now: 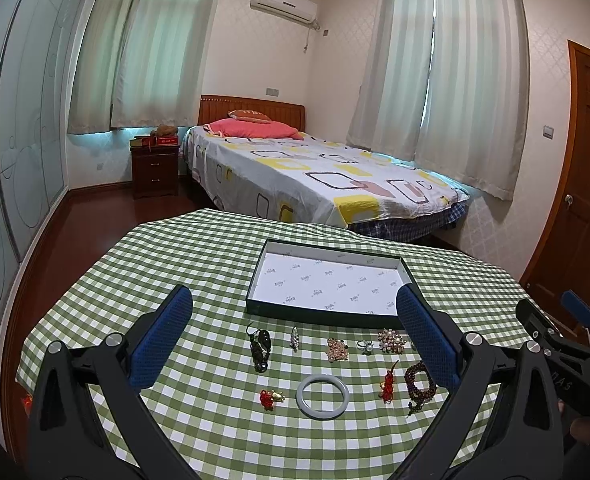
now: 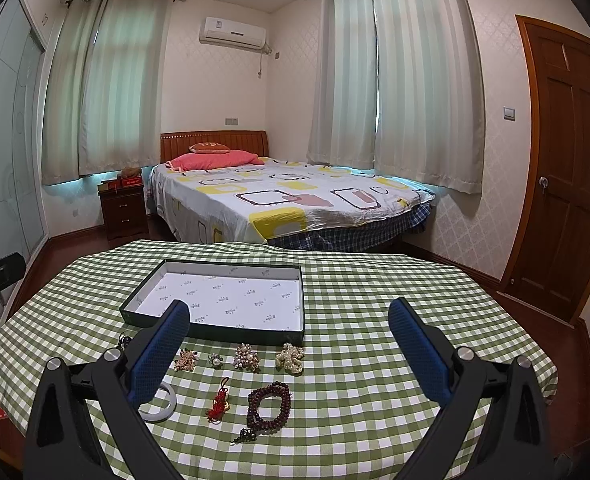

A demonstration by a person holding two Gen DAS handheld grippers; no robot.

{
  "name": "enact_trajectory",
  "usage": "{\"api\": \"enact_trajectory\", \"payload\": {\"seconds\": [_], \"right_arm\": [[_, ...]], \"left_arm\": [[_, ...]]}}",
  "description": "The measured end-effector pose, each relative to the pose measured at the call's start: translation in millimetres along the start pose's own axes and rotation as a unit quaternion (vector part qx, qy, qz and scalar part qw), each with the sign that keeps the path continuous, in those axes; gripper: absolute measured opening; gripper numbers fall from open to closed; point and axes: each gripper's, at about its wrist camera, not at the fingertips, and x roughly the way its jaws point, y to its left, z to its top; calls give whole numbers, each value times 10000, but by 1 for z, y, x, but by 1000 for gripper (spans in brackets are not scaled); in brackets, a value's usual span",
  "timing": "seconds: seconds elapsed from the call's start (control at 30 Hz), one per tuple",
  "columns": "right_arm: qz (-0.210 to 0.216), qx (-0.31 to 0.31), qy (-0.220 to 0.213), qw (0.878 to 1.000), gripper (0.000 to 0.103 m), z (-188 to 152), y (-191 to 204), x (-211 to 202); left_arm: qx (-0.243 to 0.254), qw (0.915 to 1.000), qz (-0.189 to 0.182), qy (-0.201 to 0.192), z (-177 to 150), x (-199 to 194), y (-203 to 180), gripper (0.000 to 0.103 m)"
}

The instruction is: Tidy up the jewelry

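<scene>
A shallow dark box (image 1: 255, 305) (image 2: 135, 312) with a white printed lining stands empty on the green checked tablecloth (image 1: 199, 264) (image 2: 375, 304). In front of it lie several jewelry pieces: a pale jade bangle (image 1: 323, 395) (image 2: 167, 404), a dark bead bracelet (image 1: 415, 380) (image 2: 269, 406), a red knot charm (image 1: 389, 386) (image 2: 218, 402), a second red charm (image 1: 271, 398), a black pendant (image 1: 261, 348), brooches (image 1: 337, 349) (image 2: 247, 356) and a pearl cluster (image 2: 290, 357). My left gripper (image 1: 295, 300) hovers open above them, empty. My right gripper (image 2: 289, 314) is open too, holding nothing.
The round table's edge (image 1: 55, 312) drops to a dark wood floor. Beyond it stand a bed (image 1: 315, 176) (image 2: 287, 200), a nightstand (image 1: 155, 170) and, on the right, a wooden door (image 2: 567, 168). The right gripper's body (image 1: 567, 344) shows at the left wrist view's right edge.
</scene>
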Motion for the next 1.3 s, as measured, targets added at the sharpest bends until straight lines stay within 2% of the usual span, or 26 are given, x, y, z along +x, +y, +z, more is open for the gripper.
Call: {"api": "enact_trajectory", "payload": {"seconds": [1.3], "right_arm": [[9, -15, -15, 10000, 97, 0, 1, 2]], "left_arm": [[43, 10000, 28, 24, -3, 0, -1, 99]]}}
